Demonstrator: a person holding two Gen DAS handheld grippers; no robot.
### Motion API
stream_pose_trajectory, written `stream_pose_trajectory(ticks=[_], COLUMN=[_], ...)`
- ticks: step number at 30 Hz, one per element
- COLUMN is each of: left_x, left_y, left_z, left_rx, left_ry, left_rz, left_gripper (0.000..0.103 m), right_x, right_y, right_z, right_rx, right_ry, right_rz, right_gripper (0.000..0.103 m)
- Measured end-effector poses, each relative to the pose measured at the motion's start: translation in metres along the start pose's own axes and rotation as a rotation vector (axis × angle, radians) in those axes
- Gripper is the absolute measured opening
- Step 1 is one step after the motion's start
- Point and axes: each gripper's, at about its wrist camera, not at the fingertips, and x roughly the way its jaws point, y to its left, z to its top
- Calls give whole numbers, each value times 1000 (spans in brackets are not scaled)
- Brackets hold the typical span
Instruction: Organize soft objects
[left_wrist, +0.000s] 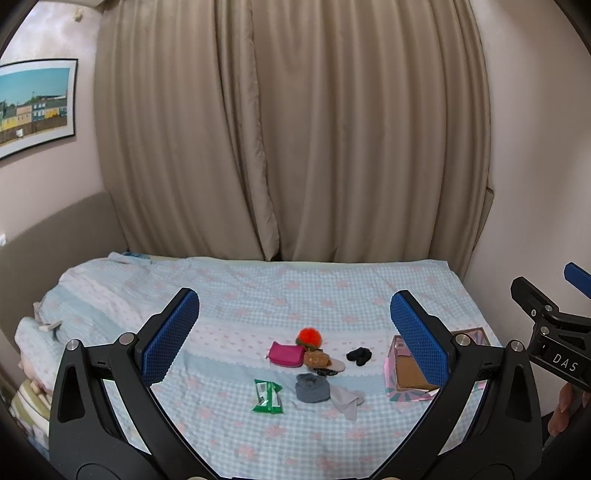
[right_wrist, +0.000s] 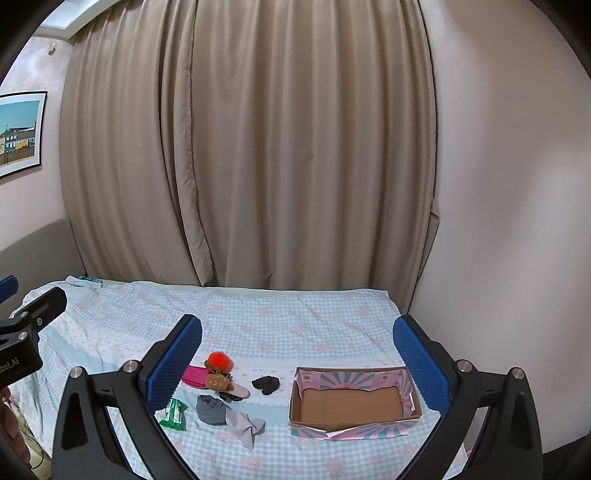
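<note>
Soft items lie in a cluster on the bed: an orange pom-pom (left_wrist: 308, 336) (right_wrist: 218, 360), a brown plush toy (left_wrist: 316, 359) (right_wrist: 218, 382), a pink pouch (left_wrist: 286, 354) (right_wrist: 195, 374), a black sock ball (left_wrist: 359, 356) (right_wrist: 266, 384), a grey rolled sock (left_wrist: 312, 387) (right_wrist: 210, 409), a pale grey cloth (left_wrist: 346, 400) (right_wrist: 243, 424) and a green wipes pack (left_wrist: 267, 397) (right_wrist: 173, 410). An empty pink-patterned cardboard box (right_wrist: 354, 402) (left_wrist: 408, 376) sits to their right. My left gripper (left_wrist: 295, 328) and right gripper (right_wrist: 297, 354) are both open and empty, held above the bed's near side.
The bed has a blue-and-pink checked cover (left_wrist: 258, 295) (right_wrist: 295, 317). Beige curtains (left_wrist: 288, 129) hang behind it. A pale wall (right_wrist: 509, 221) is to the right and a framed picture (left_wrist: 33, 107) to the left. Pillows (left_wrist: 33, 354) lie at the bed's left end.
</note>
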Motion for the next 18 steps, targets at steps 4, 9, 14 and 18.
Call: stream_pose_trajectory(ticks=[4,9,14,18], left_x=[3,8,9,10], left_y=[0,-1,-2,-3], left_z=[2,4,4,3], left_rx=[1,0,-2,-1], left_ry=[5,10,10,9], left_rz=[-3,-4,-4,-4], left_gripper=[103,103,103,103], right_x=[0,2,3,3], right_y=[0,-4,-4,-3], right_z=[-2,-3,-2,-2], right_rx=[6,11,9,7], right_ry=[0,6,6,5], right_rz=[0,-1,-4,-4], right_gripper=[103,103,103,103])
